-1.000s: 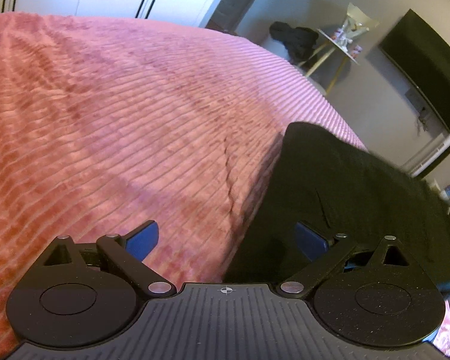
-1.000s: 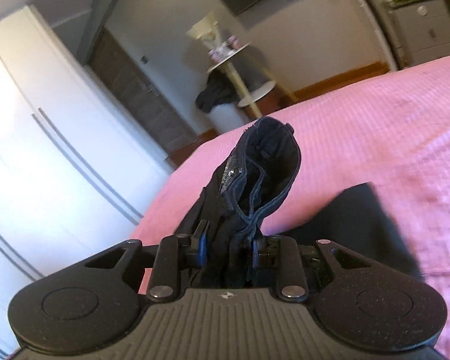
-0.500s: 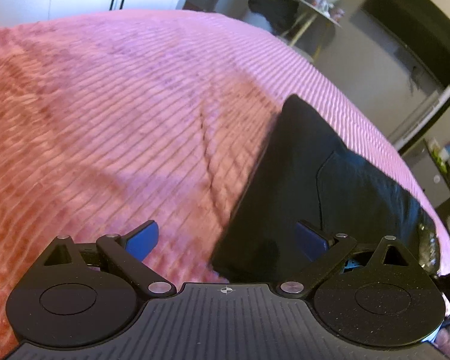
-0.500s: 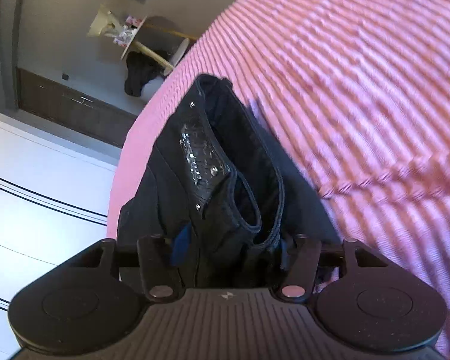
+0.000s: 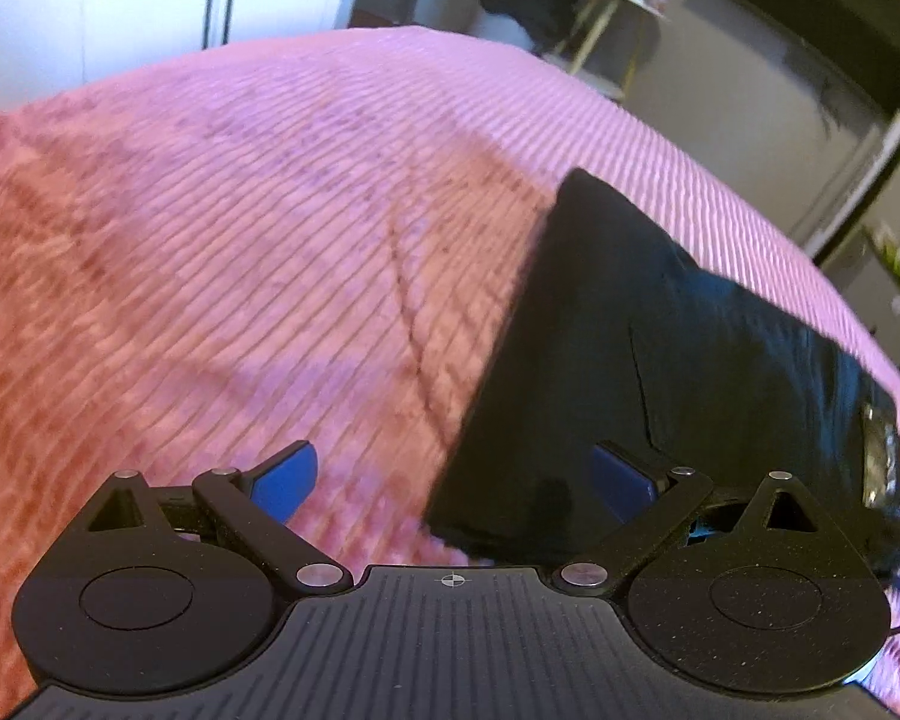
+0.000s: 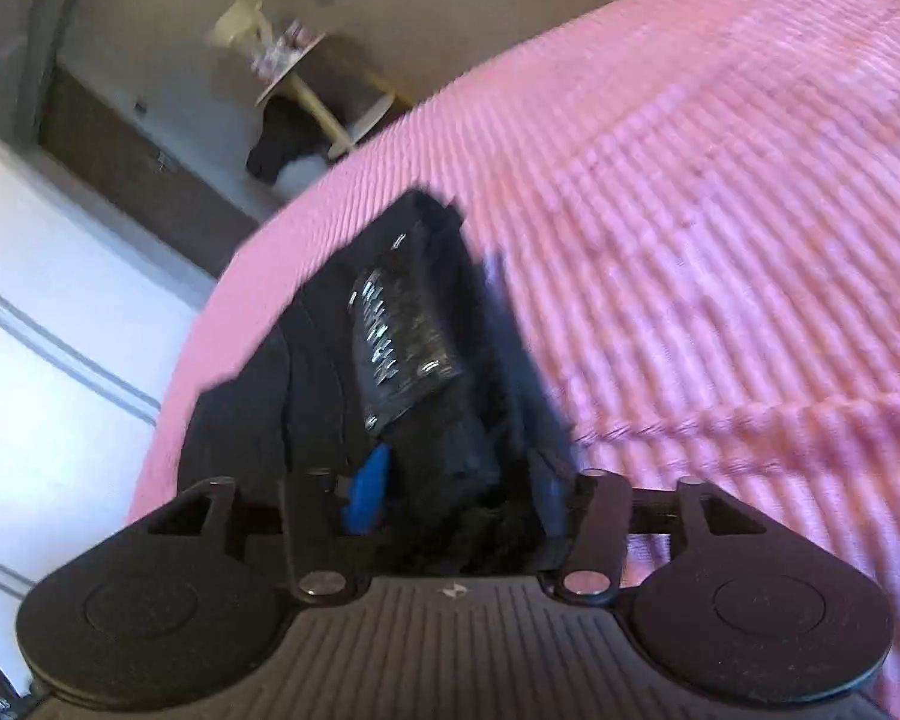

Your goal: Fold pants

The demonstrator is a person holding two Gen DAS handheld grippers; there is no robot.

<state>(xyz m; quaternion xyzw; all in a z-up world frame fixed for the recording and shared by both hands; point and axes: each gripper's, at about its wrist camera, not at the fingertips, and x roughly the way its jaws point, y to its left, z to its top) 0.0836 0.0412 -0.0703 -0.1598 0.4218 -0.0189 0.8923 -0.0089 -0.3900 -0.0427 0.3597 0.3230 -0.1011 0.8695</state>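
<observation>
Wardrobe (image 5: 150, 0): white doors stood at about 11 o'clock in the left wrist view, beyond the far edge of the bed.
Bedspread (image 5: 240, 252): a pink ribbed cover filled most of both views, with one diagonal crease near the middle of the left wrist view.
Left gripper (image 5: 453, 480): its jaws were spread wide and held nothing; the left blue pad was above bare bedspread, the right blue pad was above the dark cloth.
Pants (image 5: 660, 360): black, folded, they lay on the bedspread at about 3 o'clock in the left wrist view, with one corner pointing to 12 o'clock.
Side table (image 5: 618, 6): a small round table with small items on it stood at 1 o'clock behind the bed; a dark garment (image 5: 528, 0) hung just beside it.
Television (image 5: 810, 18): a dark screen was on the wall at 2 o'clock.
Right gripper (image 6: 456, 486): its jaws were opening, and the waistband part of the pants (image 6: 402, 348) was between them; the left blue pad stood apart from the cloth, the right pad was partly hidden by the cloth.
In the way: the bunched pants covered the middle of the right wrist view, so I could not tell what lay under them.
</observation>
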